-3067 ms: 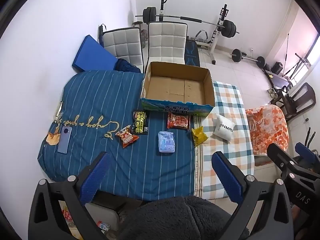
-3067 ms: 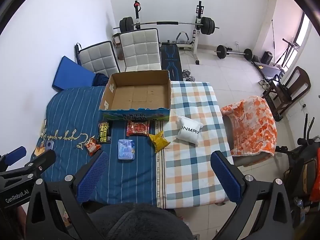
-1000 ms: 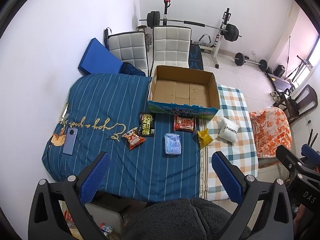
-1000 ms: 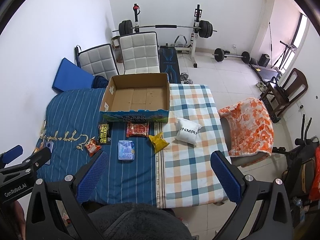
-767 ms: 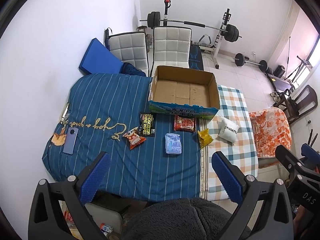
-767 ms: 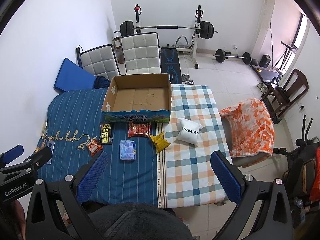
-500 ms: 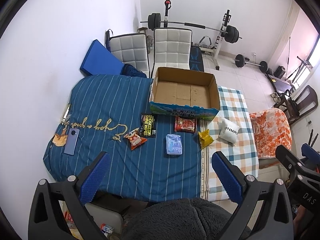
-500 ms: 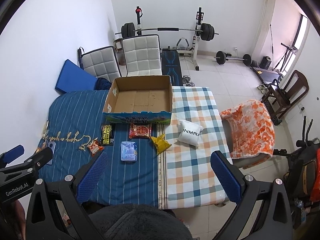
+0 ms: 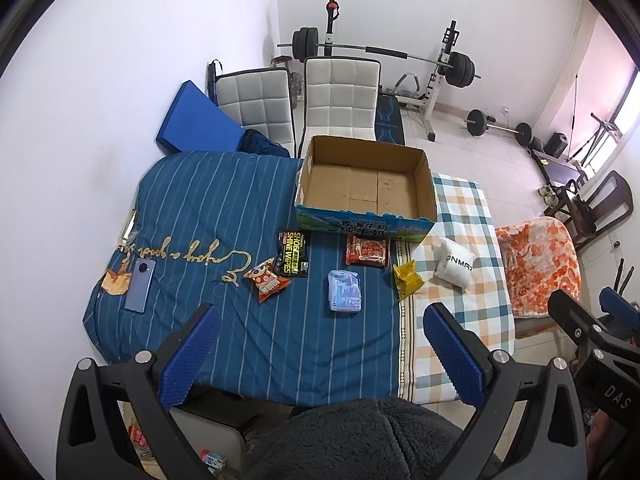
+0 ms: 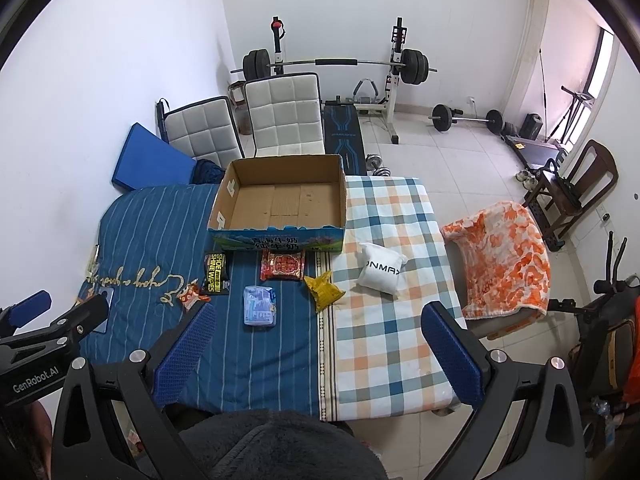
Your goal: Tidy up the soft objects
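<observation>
An open, empty cardboard box [image 9: 366,184] [image 10: 280,200] stands at the far side of the covered table. In front of it lie a black wipes pack [image 9: 293,252] [image 10: 216,267], a small orange snack bag [image 9: 267,279] [image 10: 191,295], a red packet [image 9: 367,250] [image 10: 282,265], a light blue tissue pack [image 9: 344,290] [image 10: 260,305], a yellow bag [image 9: 407,280] [image 10: 323,291] and a white pouch [image 9: 455,266] [image 10: 380,266]. My left gripper [image 9: 320,354] and right gripper [image 10: 316,354] are both open and empty, high above the near edge.
A blue phone [image 9: 138,286] lies at the table's left end. Two white chairs [image 9: 340,96] and a blue mat [image 9: 198,120] stand behind the table, a weight bench [image 10: 340,68] beyond. An orange blanket [image 10: 504,256] covers a seat on the right.
Both grippers have drawn back and risen slightly, so the table and packets look a little smaller and farther. Nothing on the table has moved.
</observation>
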Tool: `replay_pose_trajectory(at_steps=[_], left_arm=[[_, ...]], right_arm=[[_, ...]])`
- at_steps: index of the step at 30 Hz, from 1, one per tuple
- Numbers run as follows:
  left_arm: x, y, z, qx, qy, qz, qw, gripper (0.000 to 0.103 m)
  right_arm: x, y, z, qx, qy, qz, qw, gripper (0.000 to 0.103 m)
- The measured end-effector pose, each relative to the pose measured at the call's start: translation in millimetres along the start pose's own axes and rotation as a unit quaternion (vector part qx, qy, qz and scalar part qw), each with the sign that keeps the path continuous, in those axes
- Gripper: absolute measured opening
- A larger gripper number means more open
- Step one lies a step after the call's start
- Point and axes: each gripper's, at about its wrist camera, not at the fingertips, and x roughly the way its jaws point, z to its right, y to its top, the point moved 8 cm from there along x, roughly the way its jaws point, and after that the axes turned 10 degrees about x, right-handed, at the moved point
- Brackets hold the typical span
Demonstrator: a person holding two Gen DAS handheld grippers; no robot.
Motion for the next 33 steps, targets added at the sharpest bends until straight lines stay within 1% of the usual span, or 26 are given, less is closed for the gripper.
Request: replay_pose_trajectory(at_steps=[3,5,9,11,13,16,17,20,21,23,24,26,27,28,31,33], left_arm=[[8,5,3,-0.006,-0.005,0.001,1.0000,0.103],[16,11,3,-0.008,-0.001,0.001,1.0000,0.103],[47,18,6,-0.012,-0.010,-0.017,0.9997,0.103],[67,20,10,-0.010,-0.018,-0.028,0.9994,0.103],[97,21,14,-0.006,-0.023,-0.052,0.9984,0.103],[142,19,17,-0.003,-0.029,-0.086,0.9959,0.103],[159,18,20,-0.003,-0.035,-0.097,0.9947,0.103],[219,10,28,-0.010,-0.053,-0.141,0.9885,0.102],[236,8,30,-0.010,-0.054,-0.153,0.9867,0.102],[280,0,38,-0.005,-0.053,-0.182,0.9818,0.099],[295,-4,41,-0.005,-0.050,-0.194,0.9796,0.098],[332,-17,49,-0.016,-0.062,-0.222,0.9728,0.091],[351,-25,54,-0.020,-0.070,-0.241,0.9678,0.089],[367,-33,57,-0.024,-0.073,-0.258,0.9631,0.088],[407,-53,69,-0.024,-0.082,-0.296,0.9512,0.088],[426,-65,74,-0.027,-0.083,-0.314,0.9453,0.088]], right_arm=[[1,-1,1,0.002,0.001,-0.003,1.000,0.103],[6,2,3,0.006,-0.003,-0.005,1.000,0.103],[30,11,20,0.024,-0.016,-0.016,0.999,0.103],[50,16,36,0.031,-0.027,-0.022,0.999,0.103],[74,20,52,0.039,-0.038,-0.038,0.998,0.103],[120,24,80,0.047,-0.064,-0.062,0.995,0.103],[139,25,89,0.050,-0.067,-0.076,0.994,0.103],[200,22,118,0.065,-0.065,-0.122,0.988,0.103],[220,22,127,0.070,-0.065,-0.137,0.986,0.103],[267,19,145,0.079,-0.063,-0.167,0.981,0.103],[292,17,152,0.085,-0.065,-0.181,0.978,0.103],[333,13,164,0.095,-0.067,-0.207,0.971,0.103],[352,11,169,0.098,-0.071,-0.218,0.969,0.103],[378,9,174,0.102,-0.070,-0.231,0.965,0.103],[429,3,183,0.111,-0.073,-0.264,0.955,0.103],[451,2,183,0.116,-0.069,-0.278,0.951,0.103]])
